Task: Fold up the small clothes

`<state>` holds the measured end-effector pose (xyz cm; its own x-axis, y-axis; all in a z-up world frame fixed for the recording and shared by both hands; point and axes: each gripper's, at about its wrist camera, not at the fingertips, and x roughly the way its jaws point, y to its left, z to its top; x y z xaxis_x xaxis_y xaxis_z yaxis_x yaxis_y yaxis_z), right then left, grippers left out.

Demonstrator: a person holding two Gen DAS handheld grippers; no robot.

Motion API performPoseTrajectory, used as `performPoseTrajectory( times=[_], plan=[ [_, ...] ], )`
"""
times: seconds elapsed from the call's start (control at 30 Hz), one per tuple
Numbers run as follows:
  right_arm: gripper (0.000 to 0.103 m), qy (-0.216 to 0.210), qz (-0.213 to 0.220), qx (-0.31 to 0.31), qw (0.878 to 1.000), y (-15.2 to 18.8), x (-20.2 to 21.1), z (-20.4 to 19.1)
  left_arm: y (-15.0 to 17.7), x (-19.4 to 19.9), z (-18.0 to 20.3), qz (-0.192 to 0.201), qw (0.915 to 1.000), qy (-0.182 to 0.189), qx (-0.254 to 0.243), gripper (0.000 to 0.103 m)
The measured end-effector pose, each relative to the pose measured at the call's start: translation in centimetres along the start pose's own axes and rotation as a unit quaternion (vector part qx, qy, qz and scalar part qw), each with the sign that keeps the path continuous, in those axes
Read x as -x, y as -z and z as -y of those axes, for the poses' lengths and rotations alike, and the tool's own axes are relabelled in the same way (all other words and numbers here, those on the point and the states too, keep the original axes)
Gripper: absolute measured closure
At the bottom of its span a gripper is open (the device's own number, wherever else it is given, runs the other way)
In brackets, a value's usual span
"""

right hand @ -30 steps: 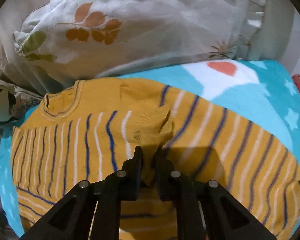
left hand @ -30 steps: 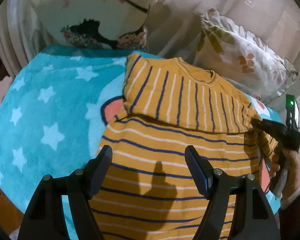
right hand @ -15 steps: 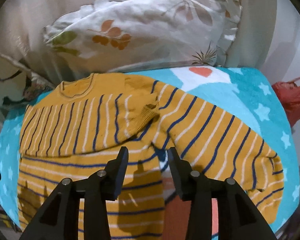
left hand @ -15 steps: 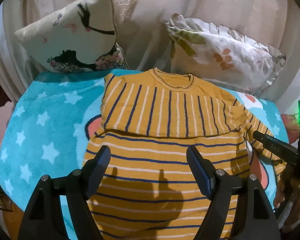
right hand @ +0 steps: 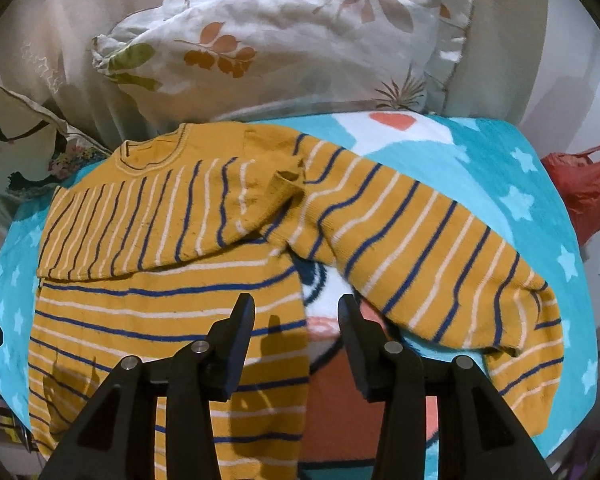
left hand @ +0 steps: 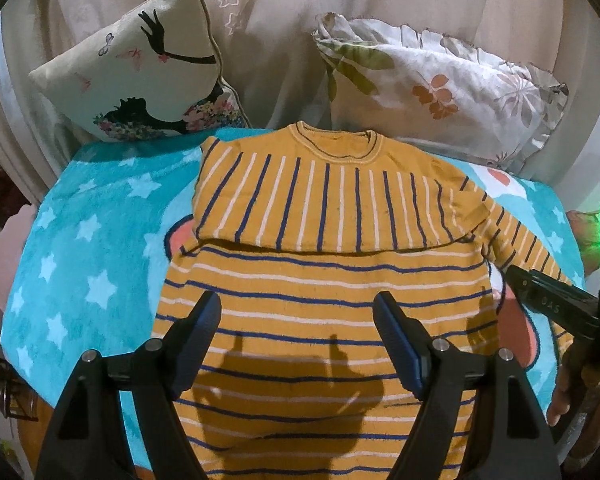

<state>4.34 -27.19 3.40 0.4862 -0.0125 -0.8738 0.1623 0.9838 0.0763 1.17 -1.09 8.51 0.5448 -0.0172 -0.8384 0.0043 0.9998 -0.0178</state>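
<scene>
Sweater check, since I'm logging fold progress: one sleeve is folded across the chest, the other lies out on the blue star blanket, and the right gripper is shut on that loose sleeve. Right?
Not quite. The right gripper is open and holds nothing, as the right wrist view shows. The rest stands: one sleeve of the sweater is folded across the chest, and the other sleeve lies out on the blue star blanket.

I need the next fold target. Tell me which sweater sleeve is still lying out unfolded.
The right-hand sleeve, stretched out across the blue star blanket toward the red bag. The other sleeve is already folded across the chest, its stripes running crosswise to the body's.
</scene>
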Motion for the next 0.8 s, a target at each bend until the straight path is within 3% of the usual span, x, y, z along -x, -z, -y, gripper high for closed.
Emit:
performPoseTrajectory(
  times=[0.8],
  plan=[
    [0.054,0.008,-0.021,-0.023,1.0,1.4,-1.1,3.3,0.6,-1.2,1.9,-0.024,0.9997,-0.003,-0.003,0.026]
  ],
)
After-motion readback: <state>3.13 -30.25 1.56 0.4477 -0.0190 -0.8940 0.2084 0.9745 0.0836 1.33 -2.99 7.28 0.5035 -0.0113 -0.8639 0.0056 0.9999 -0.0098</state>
